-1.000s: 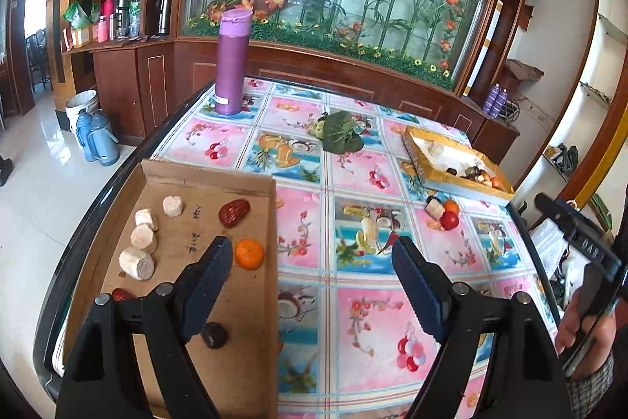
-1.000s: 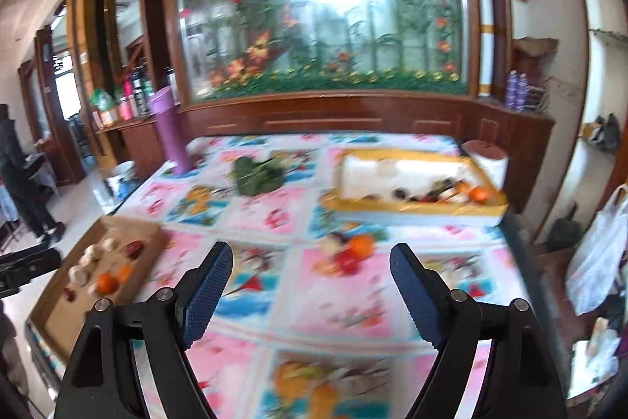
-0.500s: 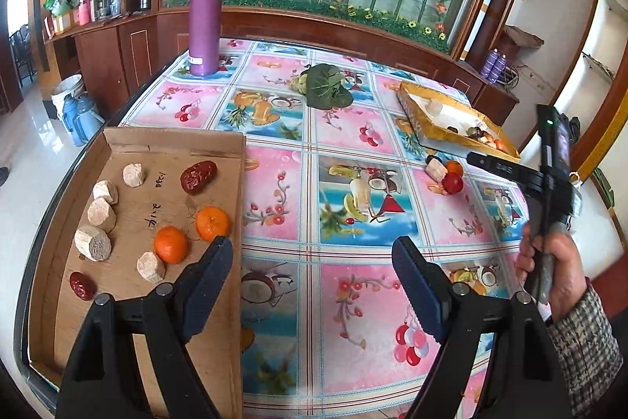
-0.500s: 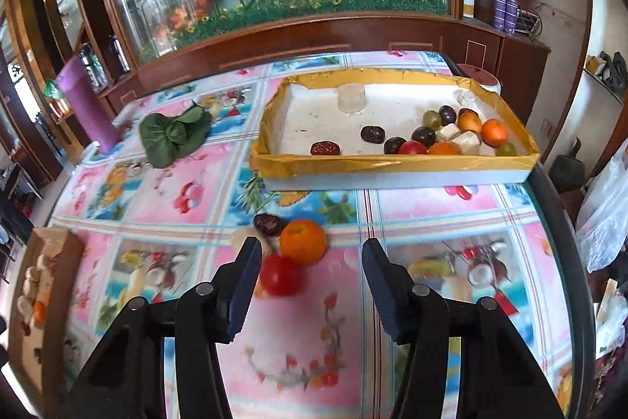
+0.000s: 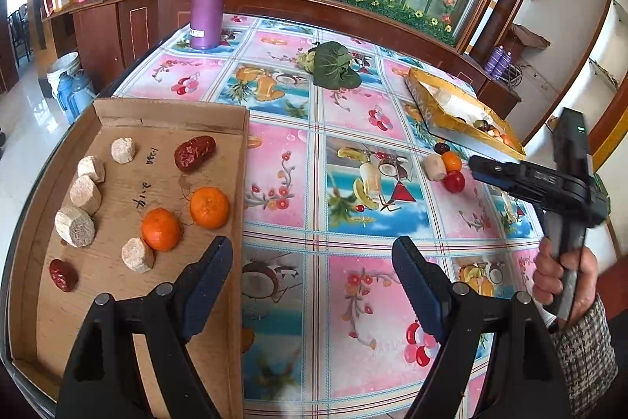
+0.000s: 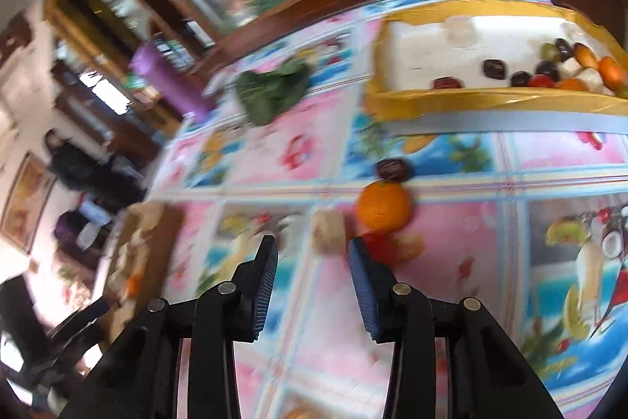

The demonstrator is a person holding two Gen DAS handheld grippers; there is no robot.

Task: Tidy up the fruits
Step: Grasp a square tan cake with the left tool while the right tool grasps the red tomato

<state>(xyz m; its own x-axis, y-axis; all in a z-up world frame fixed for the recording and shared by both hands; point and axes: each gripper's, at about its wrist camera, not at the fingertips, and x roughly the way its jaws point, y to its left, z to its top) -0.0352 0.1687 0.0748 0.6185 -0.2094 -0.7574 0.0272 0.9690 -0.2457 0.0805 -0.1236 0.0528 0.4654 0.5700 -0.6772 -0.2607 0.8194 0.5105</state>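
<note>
The right claw [image 6: 313, 260] stood open and empty at lower centre, beside a beige round chunk [image 6: 329, 231], round orange tangerine [image 6: 384, 207] and red tomato [image 6: 376, 247]. Left claw [image 5: 313, 258] gaped empty.

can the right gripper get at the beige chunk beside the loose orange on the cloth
Probably yes: the right gripper is open, the beige chunk lies just ahead on the cloth, uncovered, though the orange sits close beside it.

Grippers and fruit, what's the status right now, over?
Left gripper open, empty, over cardboard tray edge. Right gripper open, nearing beige chunk. Orange and red fruit crowd it.
</note>
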